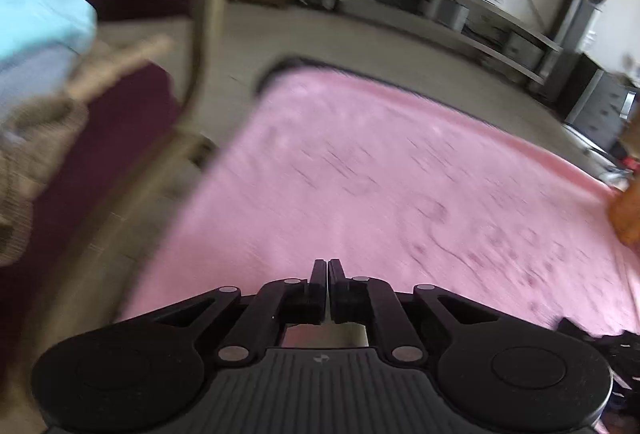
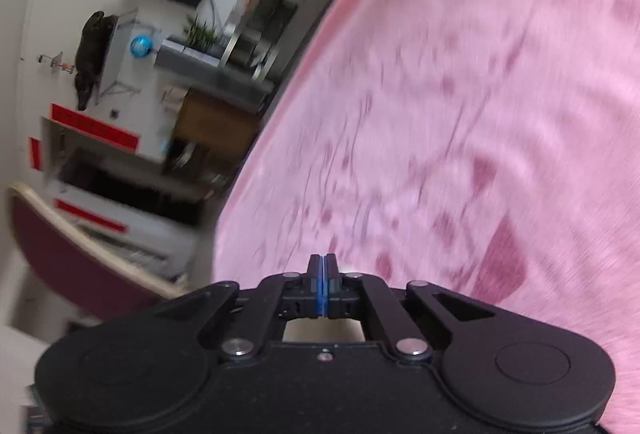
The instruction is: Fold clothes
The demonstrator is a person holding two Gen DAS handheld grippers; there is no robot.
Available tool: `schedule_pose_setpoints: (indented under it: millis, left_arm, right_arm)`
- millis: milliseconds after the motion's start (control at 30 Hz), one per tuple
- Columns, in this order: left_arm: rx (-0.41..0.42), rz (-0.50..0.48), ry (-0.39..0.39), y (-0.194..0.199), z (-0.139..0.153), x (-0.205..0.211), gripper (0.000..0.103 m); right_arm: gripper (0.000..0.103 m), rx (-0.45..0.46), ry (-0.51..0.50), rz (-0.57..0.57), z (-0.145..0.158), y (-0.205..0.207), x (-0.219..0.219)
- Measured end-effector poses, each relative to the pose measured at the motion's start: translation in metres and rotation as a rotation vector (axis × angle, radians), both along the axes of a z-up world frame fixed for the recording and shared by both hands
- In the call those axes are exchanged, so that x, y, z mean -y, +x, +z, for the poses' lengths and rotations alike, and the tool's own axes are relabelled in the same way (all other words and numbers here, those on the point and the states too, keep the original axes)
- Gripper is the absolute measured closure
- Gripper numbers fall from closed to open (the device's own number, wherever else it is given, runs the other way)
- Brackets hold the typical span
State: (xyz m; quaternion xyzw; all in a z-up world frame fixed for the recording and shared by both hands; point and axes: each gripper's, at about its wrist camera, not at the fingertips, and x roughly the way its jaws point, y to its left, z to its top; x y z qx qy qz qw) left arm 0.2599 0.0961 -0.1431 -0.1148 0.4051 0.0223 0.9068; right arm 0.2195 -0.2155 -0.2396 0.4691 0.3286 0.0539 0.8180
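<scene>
**Clothes lay off to the left, away from both sets of fingers**

Both grippers pointed down over a bare stretch of the pink cloth point(image 1: 380, 174) covering the worktop, and no garment lay ahead of either. The left gripper point(image 1: 328, 266) had its fingers drawn together with nothing between them; the right gripper point(image 2: 322, 262) showed its blue pads meeting, also empty. The only clothes in sight were a light blue garment point(image 1: 40, 18) piled with a beige one point(image 1: 36, 138) on the maroon chair point(image 1: 120, 122), far to the left in the left wrist view. The left hand was judged nearer to that pile, so the reach would likely fall to it. An orange thing point(image 1: 626, 210) at the right edge was too blurred to identify.
</scene>
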Motion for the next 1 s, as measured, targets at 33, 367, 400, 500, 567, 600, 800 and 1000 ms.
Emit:
schedule_pose_setpoints:
  millis: [33, 367, 400, 500, 567, 600, 800, 1000]
  left_arm:
    - [0.003, -0.013, -0.007, -0.004, 0.005, -0.001, 0.097]
    - [-0.012, -0.317, -0.063, -0.010, 0.005, 0.039, 0.095]
    - [-0.025, -0.312, -0.054, -0.004, -0.002, 0.042, 0.095]
    - [-0.044, -0.242, 0.012, 0.006, -0.022, 0.042, 0.091]
    - [-0.034, -0.158, 0.034, 0.010, -0.026, 0.033, 0.091]
    - [-0.030, -0.111, 0.040, 0.011, -0.025, 0.028, 0.091]
    - [-0.019, 0.072, 0.170, -0.009, 0.004, 0.003, 0.096]
    - [-0.028, -0.018, 0.104, -0.069, 0.036, -0.008, 0.087]
  right_arm:
    - [0.078, -0.007, -0.042, -0.023, 0.006, -0.003, 0.001]
    - [0.087, 0.028, 0.028, 0.169, 0.029, -0.003, -0.007]
    - [0.087, 0.018, 0.037, 0.190, 0.025, 0.002, -0.011]
    - [0.089, -0.031, 0.045, 0.210, 0.009, 0.018, -0.022]
    - [0.103, -0.053, 0.054, 0.190, -0.001, 0.026, -0.023]
    - [0.103, -0.050, 0.044, 0.124, -0.002, 0.024, -0.016]
    - [0.092, -0.084, -0.058, -0.047, 0.019, -0.001, 0.026]
    - [0.090, -0.091, -0.123, 0.075, 0.063, -0.047, 0.036]
